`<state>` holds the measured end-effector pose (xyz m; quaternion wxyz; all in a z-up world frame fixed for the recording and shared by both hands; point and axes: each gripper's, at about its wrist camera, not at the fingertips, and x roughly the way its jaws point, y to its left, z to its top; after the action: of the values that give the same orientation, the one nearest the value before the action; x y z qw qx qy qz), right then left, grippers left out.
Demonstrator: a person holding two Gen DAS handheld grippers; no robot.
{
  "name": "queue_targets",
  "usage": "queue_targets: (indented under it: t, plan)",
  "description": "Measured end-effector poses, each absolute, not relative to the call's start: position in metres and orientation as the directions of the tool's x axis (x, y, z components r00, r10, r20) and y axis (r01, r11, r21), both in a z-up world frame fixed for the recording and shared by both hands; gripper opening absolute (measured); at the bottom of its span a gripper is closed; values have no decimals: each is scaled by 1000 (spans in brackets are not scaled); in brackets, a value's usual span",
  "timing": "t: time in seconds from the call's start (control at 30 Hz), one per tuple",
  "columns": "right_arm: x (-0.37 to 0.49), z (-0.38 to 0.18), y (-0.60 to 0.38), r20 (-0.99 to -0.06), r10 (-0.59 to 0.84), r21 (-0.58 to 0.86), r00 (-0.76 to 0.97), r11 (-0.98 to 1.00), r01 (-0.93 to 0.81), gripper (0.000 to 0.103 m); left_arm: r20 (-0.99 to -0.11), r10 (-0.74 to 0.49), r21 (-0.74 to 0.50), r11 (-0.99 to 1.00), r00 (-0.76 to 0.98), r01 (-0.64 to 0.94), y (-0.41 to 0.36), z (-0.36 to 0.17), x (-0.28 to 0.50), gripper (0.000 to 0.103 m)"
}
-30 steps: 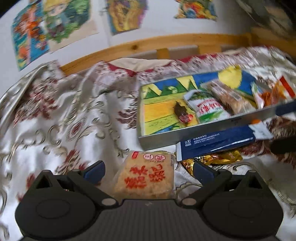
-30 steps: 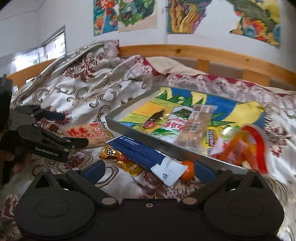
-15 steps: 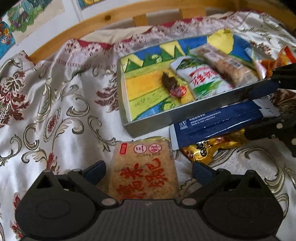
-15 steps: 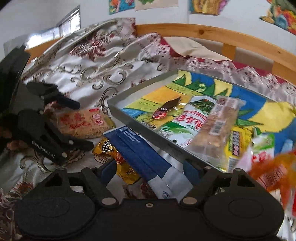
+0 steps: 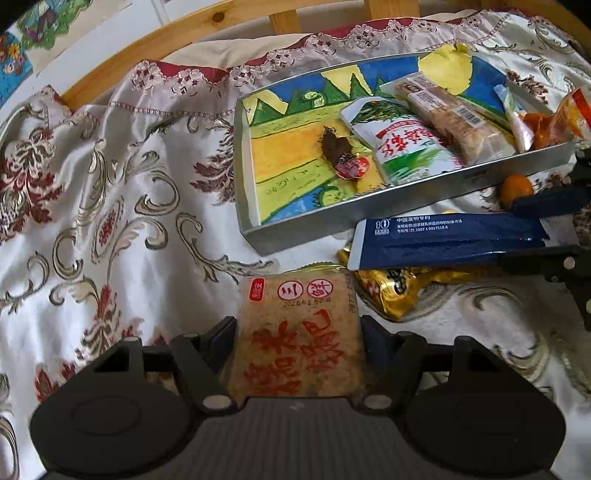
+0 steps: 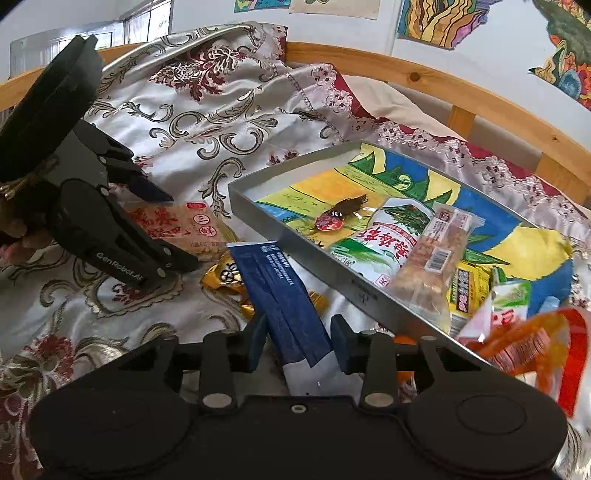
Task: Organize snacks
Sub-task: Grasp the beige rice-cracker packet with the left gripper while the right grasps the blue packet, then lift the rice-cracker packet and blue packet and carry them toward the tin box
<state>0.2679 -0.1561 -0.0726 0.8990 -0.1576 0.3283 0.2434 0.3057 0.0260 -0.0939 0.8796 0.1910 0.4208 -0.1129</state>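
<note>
Here, left gripper [image 5: 299, 341] fingers closing around rice cracker pack [image 5: 297, 336]; right gripper [image 6: 299, 345] fingers closing around blue sachet [image 6: 286, 295]. Both lie on floral bedspread [image 5: 110, 192], metal tray [image 6: 332, 273] just beyond fingers; drawings [image 6: 439, 18] on wall.

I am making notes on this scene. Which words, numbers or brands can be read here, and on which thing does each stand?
"GenRobot.AI": on the left gripper, along its finger.
"2026年1月": a date on the rice cracker pack; the day after it is blurred; big red characters unclear.
"中国发明专利": on the blue packet; the smaller lines are too small.
White and green bag: red characters, unclear.
Barcode label on the clear bar: too small.
</note>
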Motion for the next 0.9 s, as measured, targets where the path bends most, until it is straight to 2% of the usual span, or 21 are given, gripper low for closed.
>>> queue_targets:
  t: [0.43, 0.63, 0.83, 0.9]
  plan:
    - [191, -53, -172, -649, 333, -90, 684, 859, -504, 37, -786, -135, 105, 932, 603, 346, 14, -76, 228, 74]
    - [157, -51, -187, -618, 319, -52, 719, 896, -441, 36, -771, -97, 110, 953, 629, 281, 4, -76, 200, 74]
    - [153, -67, -187, -633, 305, -30, 712, 909, -415, 37, -743, -64, 112, 970, 666, 218, -1, -89, 187, 75]
    - [155, -71, -187, -638, 299, -22, 710, 914, -405, 37, -739, -63, 115, 969, 670, 217, -2, -92, 185, 79]
